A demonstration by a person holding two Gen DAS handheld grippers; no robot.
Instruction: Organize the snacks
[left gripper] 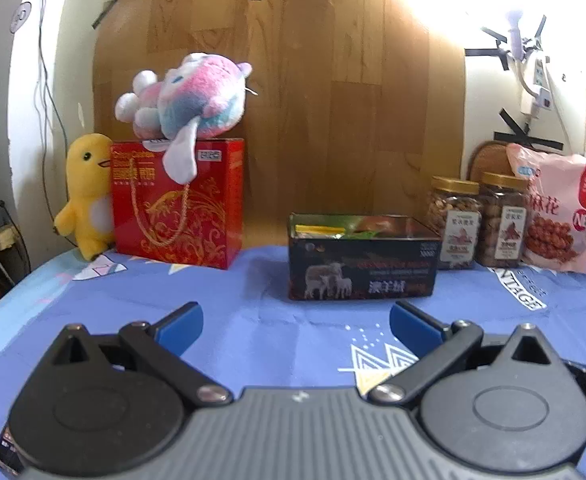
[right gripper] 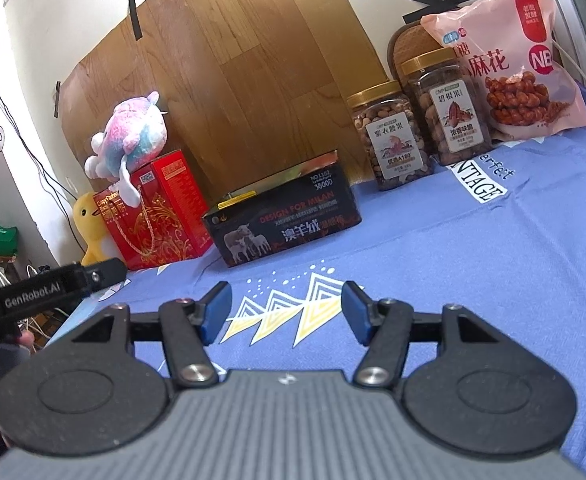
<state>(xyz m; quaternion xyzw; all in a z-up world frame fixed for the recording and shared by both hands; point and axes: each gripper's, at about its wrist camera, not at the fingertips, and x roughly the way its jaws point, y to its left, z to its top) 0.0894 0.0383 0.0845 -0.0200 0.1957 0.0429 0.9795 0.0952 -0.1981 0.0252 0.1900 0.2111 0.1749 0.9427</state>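
Observation:
A black open box (left gripper: 363, 264) with a sheep picture stands on the blue cloth, with snack packets inside (left gripper: 319, 230); it also shows in the right wrist view (right gripper: 285, 220). Two gold-lidded nut jars (left gripper: 453, 224) (left gripper: 503, 220) and a pink bag of fried twists (left gripper: 559, 216) stand to its right; they also show in the right wrist view as the jars (right gripper: 391, 136) (right gripper: 447, 110) and the bag (right gripper: 505, 56). My left gripper (left gripper: 295, 326) is open and empty, short of the box. My right gripper (right gripper: 285, 312) is open and empty above the cloth.
A red gift box (left gripper: 179, 202) stands at the left with a pink-blue plush (left gripper: 189, 96) on top and a yellow duck plush (left gripper: 87, 196) beside it. A wood-pattern board (left gripper: 293, 92) leans on the wall behind. The left gripper's body (right gripper: 45, 292) shows at the left edge of the right wrist view.

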